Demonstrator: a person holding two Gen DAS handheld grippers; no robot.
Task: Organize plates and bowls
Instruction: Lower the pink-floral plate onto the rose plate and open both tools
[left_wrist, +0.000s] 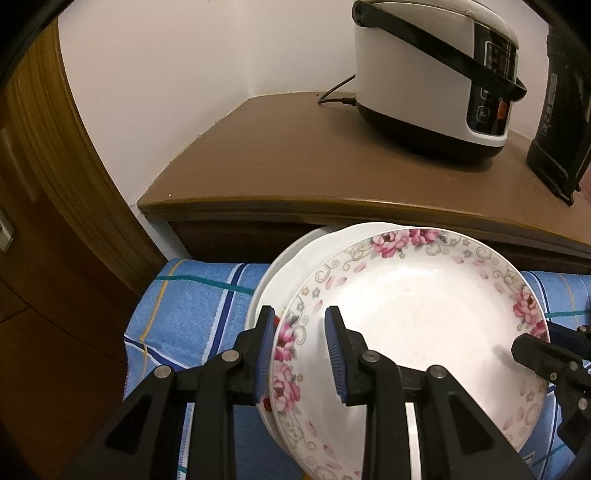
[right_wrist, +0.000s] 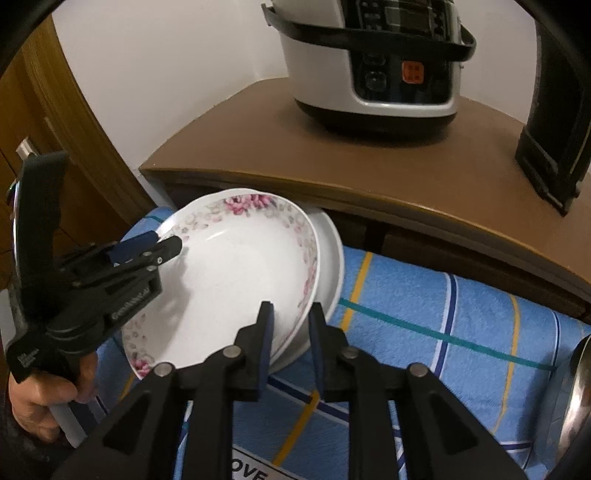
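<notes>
A glossy round floral-rimmed plate (left_wrist: 417, 325) nests empty on plain white plates (left_wrist: 295, 266). The left gripper (left_wrist: 301, 354) straddles its rim, grip uncertain; the right gripper (right_wrist: 291, 343) stands slightly parted around the rims.

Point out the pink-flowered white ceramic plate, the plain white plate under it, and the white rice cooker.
Pink-flowered white ceramic plate (left_wrist: 417, 314): left wrist view, bare centre.
Plain white plate (right_wrist: 330, 258): right wrist view, exposed right rim.
White rice cooker (left_wrist: 410, 74): left wrist view, side wall.

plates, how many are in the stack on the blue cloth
2 visible: the floral plate on top, and a plain white plate directly beneath it, its rim showing. More could be hidden underneath.
</notes>
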